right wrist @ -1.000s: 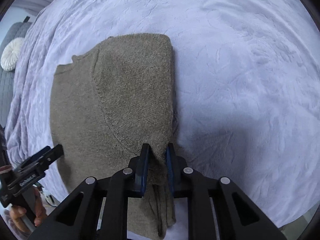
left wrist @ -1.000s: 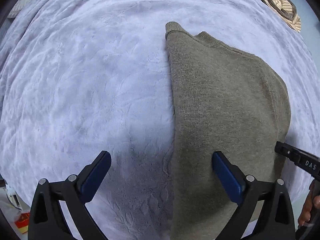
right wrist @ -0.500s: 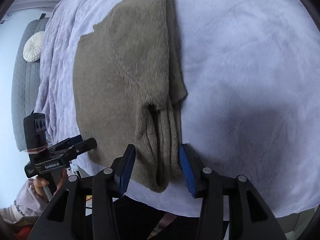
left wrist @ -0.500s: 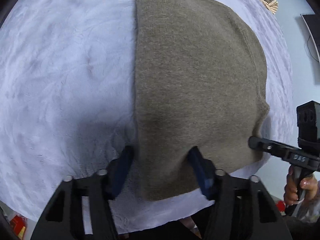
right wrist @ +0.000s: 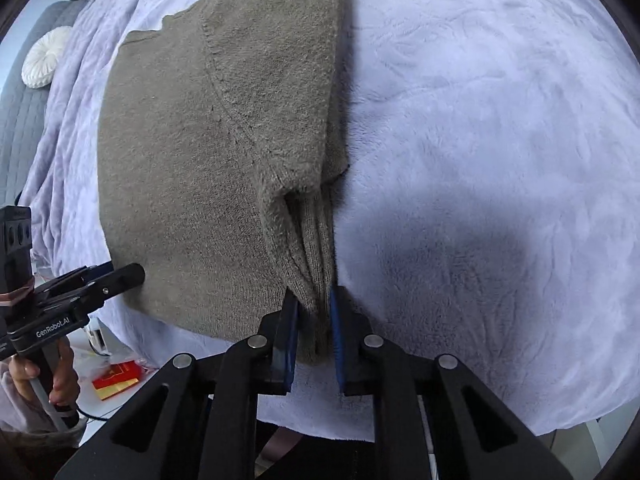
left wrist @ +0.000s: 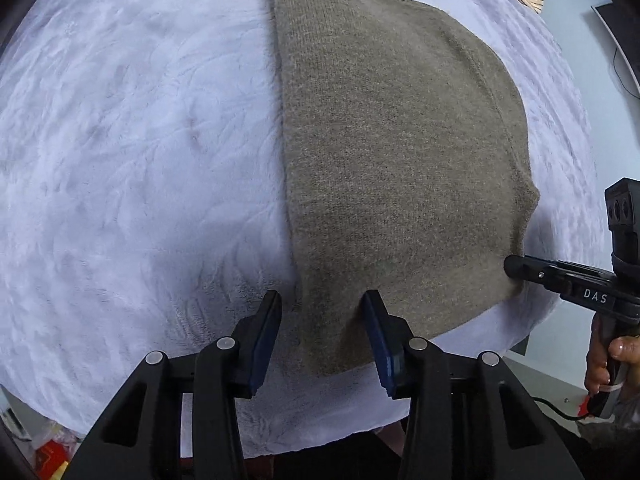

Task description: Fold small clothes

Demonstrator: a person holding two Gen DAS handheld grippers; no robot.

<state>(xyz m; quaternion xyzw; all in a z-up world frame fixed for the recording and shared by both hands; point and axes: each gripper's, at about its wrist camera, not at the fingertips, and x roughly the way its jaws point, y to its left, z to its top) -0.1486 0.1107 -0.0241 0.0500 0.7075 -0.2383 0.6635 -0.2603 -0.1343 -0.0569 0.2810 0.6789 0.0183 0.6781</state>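
Across the lilac blanket (left wrist: 140, 140) lies the soft, limp olive sweater (left wrist: 400, 140), its lower corners the natural hold: the right gripper (right wrist: 311, 312), just closing, pinches the bunched corner, while the left gripper (left wrist: 320, 312) straddles its corner, contact unclear.

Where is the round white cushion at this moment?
The round white cushion shows only in the right wrist view, at the far upper left, lying on a grey quilted surface beside the lilac blanket, left of the olive sweater.
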